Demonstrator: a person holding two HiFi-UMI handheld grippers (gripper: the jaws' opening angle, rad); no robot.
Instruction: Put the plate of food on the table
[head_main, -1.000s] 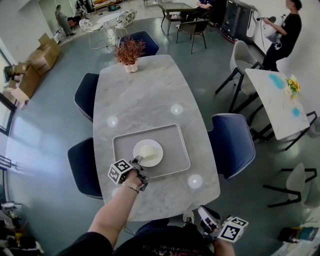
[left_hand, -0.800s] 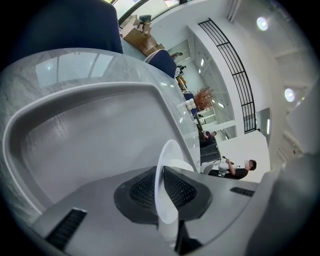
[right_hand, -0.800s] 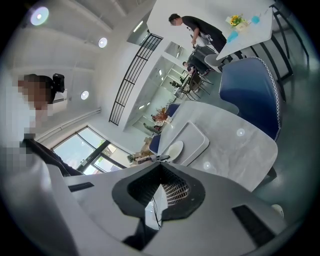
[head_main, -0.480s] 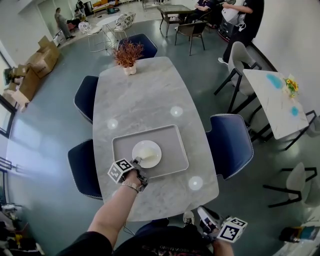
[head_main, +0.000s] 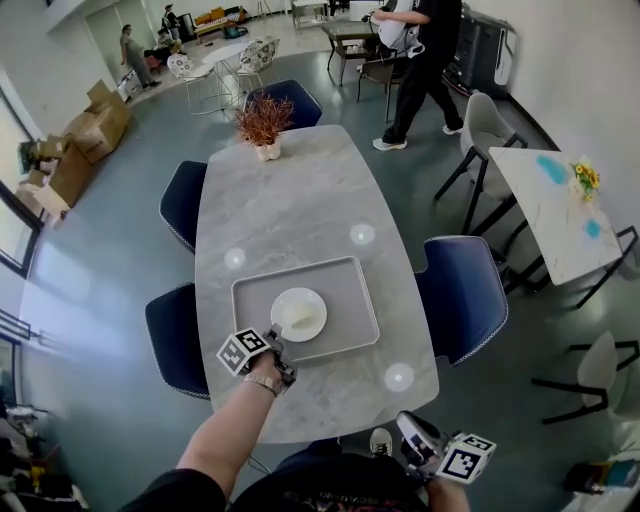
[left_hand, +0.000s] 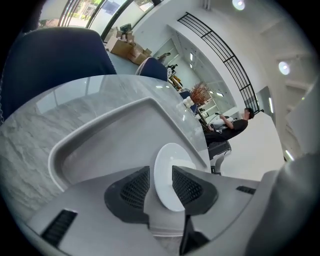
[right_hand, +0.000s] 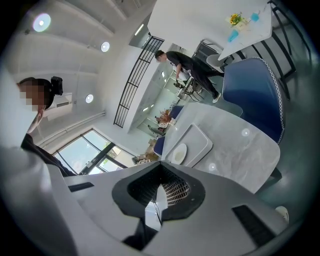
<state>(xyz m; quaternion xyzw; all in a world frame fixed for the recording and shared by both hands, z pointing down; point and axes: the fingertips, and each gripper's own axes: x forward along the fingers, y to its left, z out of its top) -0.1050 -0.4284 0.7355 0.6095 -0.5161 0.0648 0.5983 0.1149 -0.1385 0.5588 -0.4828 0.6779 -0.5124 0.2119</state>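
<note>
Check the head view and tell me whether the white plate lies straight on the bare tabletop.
No, the plate lies inside the tray, which rests on the table.

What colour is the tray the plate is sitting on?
The tray is plain light grey, with no pattern; it shows best in the head view.

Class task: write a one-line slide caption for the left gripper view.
Left claw, jaws just opening, straddles the round white plate on a grey rectangular tray.
</note>
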